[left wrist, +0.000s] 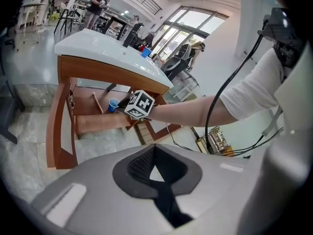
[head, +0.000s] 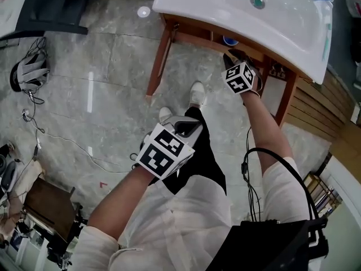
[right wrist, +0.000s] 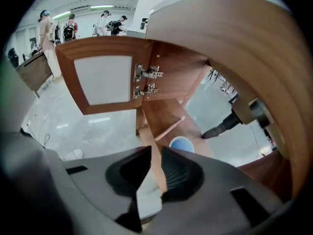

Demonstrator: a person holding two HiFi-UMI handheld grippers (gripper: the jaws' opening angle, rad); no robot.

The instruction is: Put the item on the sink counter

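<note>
My right fingers [right wrist: 182, 173] stood partly apart and empty, just short of the blue cup [right wrist: 182, 144] on the shelf [right wrist: 164, 114] under the sink [head: 186, 4]. My left fingers [left wrist: 137, 168] were together, empty. I judged the right could clip the wooden rail [right wrist: 146, 136] or tip the cup.

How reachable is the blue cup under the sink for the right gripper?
Probably reachable: the cabinet door stands open, and the blue cup sits on the shelf just ahead of the right gripper, whose jaws are parted, with nothing blocking the way.
</note>
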